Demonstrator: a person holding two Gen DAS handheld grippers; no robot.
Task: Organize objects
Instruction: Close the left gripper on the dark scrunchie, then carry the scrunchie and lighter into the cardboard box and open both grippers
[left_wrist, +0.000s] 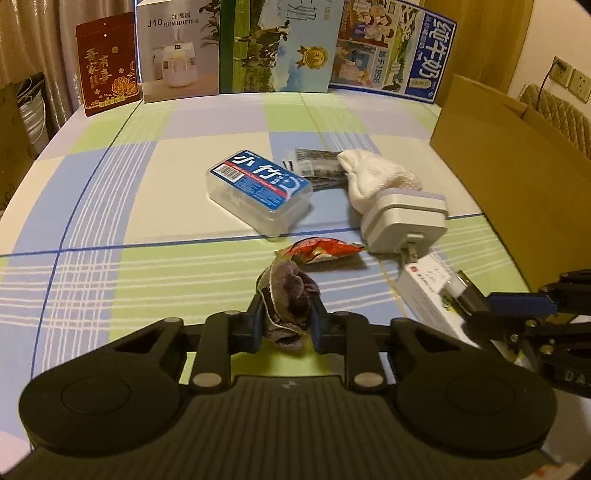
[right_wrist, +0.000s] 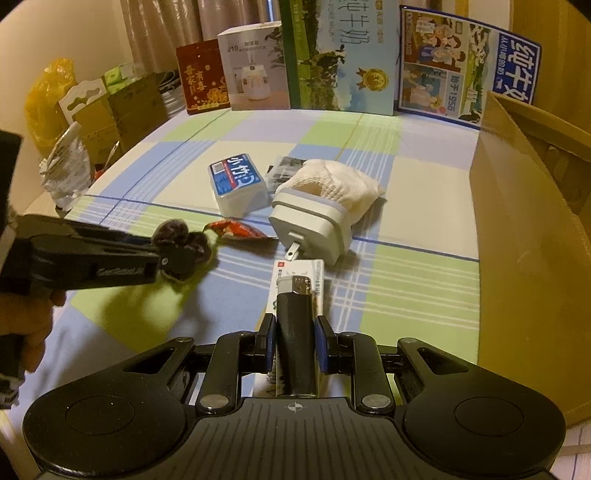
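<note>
Dark purple sock (left_wrist: 290, 306) pinched tight in left claw (left_wrist: 287, 321), lower centre; black lighter (right_wrist: 295, 332) clamped in right claw (right_wrist: 295, 341); both lifted; plastic case (left_wrist: 258, 190), white sock (left_wrist: 376, 177), charger (left_wrist: 406, 218), snack packet (left_wrist: 319, 249) left on surface (left_wrist: 147, 184); cardboard box (right_wrist: 524, 240) at right probably the destination; early stage.

Black claw (right_wrist: 294, 341) with blue pads (right_wrist: 324, 343); silver pivot screws; ribbed housing; crosshair mark
</note>
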